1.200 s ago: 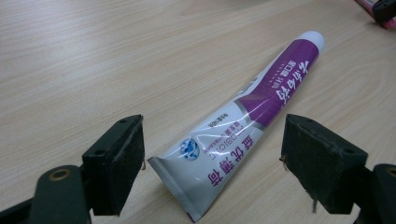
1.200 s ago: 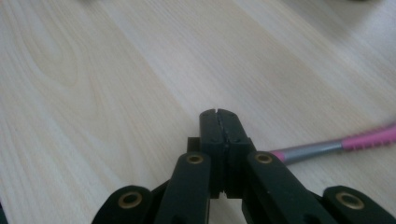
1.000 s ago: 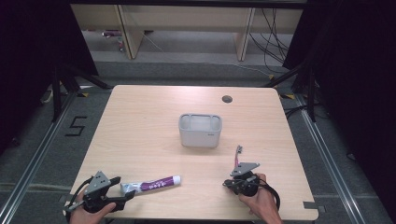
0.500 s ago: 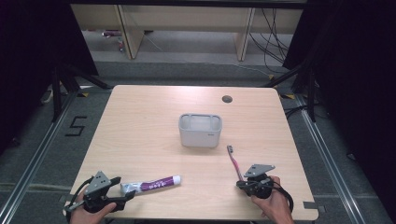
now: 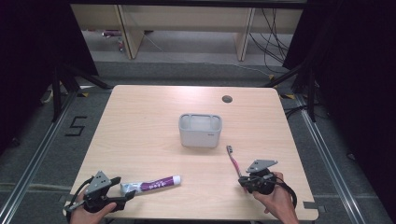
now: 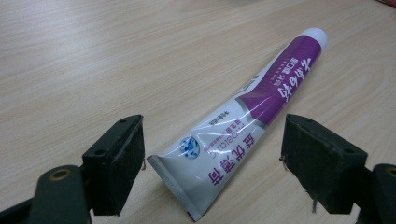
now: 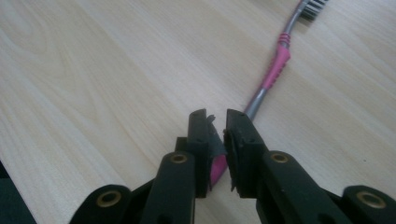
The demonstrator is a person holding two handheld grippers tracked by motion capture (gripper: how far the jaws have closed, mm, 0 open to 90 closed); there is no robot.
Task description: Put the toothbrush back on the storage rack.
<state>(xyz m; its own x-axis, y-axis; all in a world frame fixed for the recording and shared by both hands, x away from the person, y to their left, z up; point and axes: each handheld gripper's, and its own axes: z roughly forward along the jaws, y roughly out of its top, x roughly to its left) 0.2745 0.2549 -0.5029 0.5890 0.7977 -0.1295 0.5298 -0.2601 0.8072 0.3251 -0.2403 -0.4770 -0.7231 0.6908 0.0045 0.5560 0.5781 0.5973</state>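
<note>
A pink and grey toothbrush [image 5: 232,161] lies flat on the wooden table [image 5: 140,126], bristle head pointing away toward the grey bin. My right gripper [image 5: 243,180] sits at its near end. In the right gripper view the jaws [image 7: 216,116] stand slightly apart, having just been opening, with the toothbrush [image 7: 275,65] handle's pink end between them, so the gripper is open. A purple and white toothpaste tube [image 5: 152,183] lies at the front left. My left gripper [image 5: 125,198] is open, its pads wide on either side of the tube's [image 6: 243,112] crimped end without touching it.
A grey rectangular bin [image 5: 200,130] stands in the middle of the table. A round cable hole [image 5: 227,99] is near the far edge. Both hands rest at the table's front edge. Dark floor and shelf legs lie beyond the table.
The right gripper moved right and toward the front edge with the toothbrush, which went from raised to lying flat. Its jaws have parted a little. The left gripper and tube stayed put.
</note>
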